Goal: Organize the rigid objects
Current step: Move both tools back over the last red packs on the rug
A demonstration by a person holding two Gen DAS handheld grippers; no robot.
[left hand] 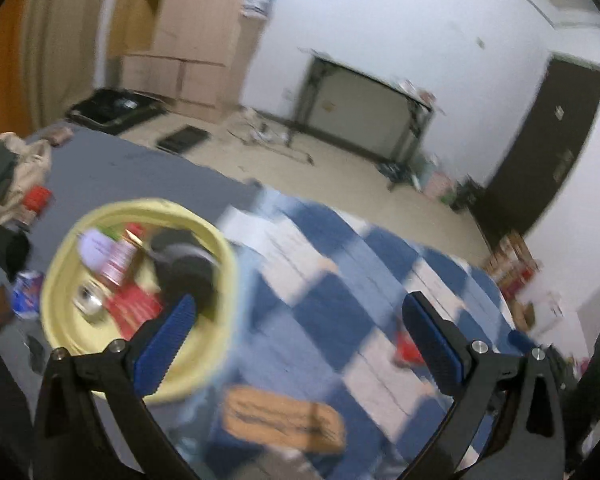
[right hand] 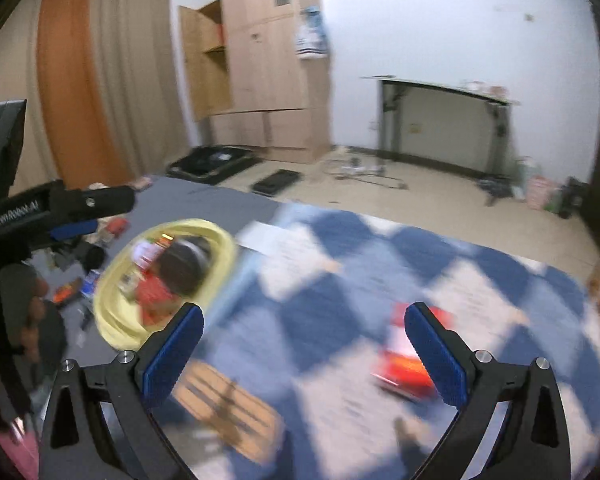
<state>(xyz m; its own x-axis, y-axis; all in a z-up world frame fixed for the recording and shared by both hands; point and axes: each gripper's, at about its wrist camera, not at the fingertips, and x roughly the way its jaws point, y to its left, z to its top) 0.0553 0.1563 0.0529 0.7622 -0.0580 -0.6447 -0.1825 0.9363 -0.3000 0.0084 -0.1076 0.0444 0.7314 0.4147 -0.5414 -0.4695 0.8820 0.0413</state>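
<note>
Left claw (left hand: 300, 340): blue pads spread wide, nothing between them. Right claw (right hand: 304, 356): same, pads wide apart and empty. Both views are smeared, so fine detail is unreliable.

Step in hand, as I read it: between picks. The yellow bowl (left hand: 224, 256) sits on the grey sheet (left hand: 112, 168) and already holds several items: a dark round thing (left hand: 184, 272), a can (left hand: 118, 260), a red pack (left hand: 138, 306). Loose pieces remain outside it. A red box (right hand: 404, 368) lies on the checked blanket (right hand: 480, 280) just ahead of my right claw, and a tan flat pack (right hand: 224, 408) lies nearer, low in both views. More small items (left hand: 26, 292) sit left of the bowl on the grey sheet (labels unreadable).

Next move, my judgement: right claw goes down onto the red box, pads straddling its short side, then carries it left to the bowl. The blanket is soft, so I would close gently to avoid pinching cloth along with the box.

Room for moving: the surface looks like a bed, not a table. Its far edge runs behind the bowl, and floor (right hand: 440, 200) lies beyond. The blanket's middle is open. The left claw shows at the left edge of the right view, near the bowl; the two could cross paths there.
</note>
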